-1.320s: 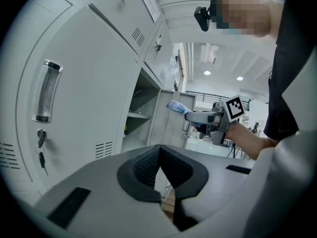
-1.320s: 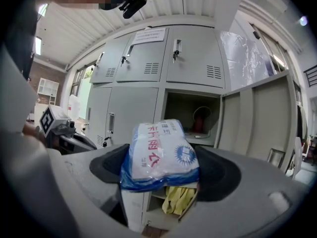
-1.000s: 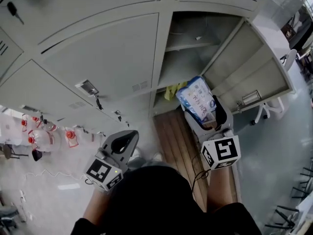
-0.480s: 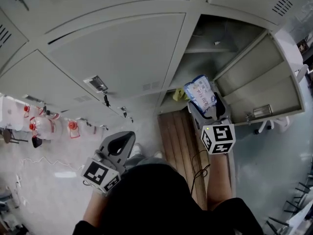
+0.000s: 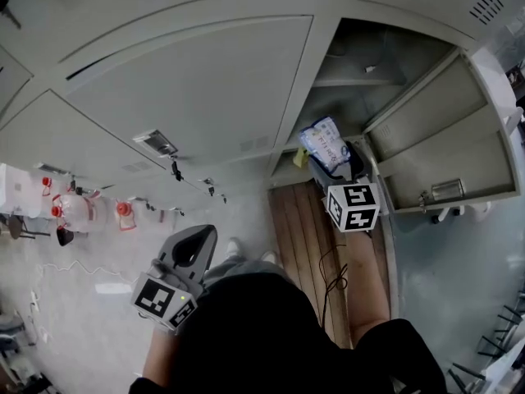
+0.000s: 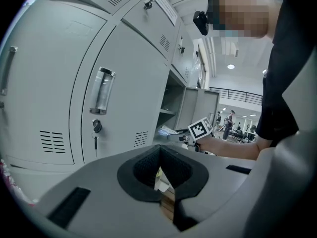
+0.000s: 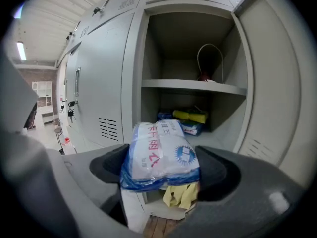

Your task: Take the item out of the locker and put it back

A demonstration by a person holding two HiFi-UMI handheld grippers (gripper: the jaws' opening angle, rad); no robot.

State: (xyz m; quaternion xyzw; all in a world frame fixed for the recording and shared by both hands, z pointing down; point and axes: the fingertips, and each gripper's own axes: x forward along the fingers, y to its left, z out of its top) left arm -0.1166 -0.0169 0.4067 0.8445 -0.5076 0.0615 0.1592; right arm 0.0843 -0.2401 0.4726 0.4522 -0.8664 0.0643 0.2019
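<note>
Right gripper view: a plastic-wrapped packet [image 7: 161, 155], white with blue edges, red lettering and a round blue emblem, sits clamped between the jaws of the right gripper [image 7: 161, 166]. The jaws stand wide, their dark pads pressing the packet's two sides. The wrapping is glossy and creased, and the bundle looks soft and slightly squashed at its near end.

The packet hangs just outside the open locker [image 7: 237, 83], in front of the lower compartment and below the shelf [image 7: 193, 87], resting on nothing. By that position, the taking-out half of the task appears done. What seems left is to carry the packet in past the front edge, set it on the compartment floor, release it and withdraw.

Yellow, glove-like material [image 7: 181, 195] droops at the front edge of the compartment floor, just under the packet. A yellow and blue pack [image 7: 190, 117] lies against the back wall. A thin looped cord [image 7: 210, 58] stands on the shelf above. The locker door [image 5: 443, 150] is swung fully open to the right.

Well apart from the locker, the left gripper [image 6: 160, 152] is held low in front of the closed doors, its jaws together and holding nothing.
</note>
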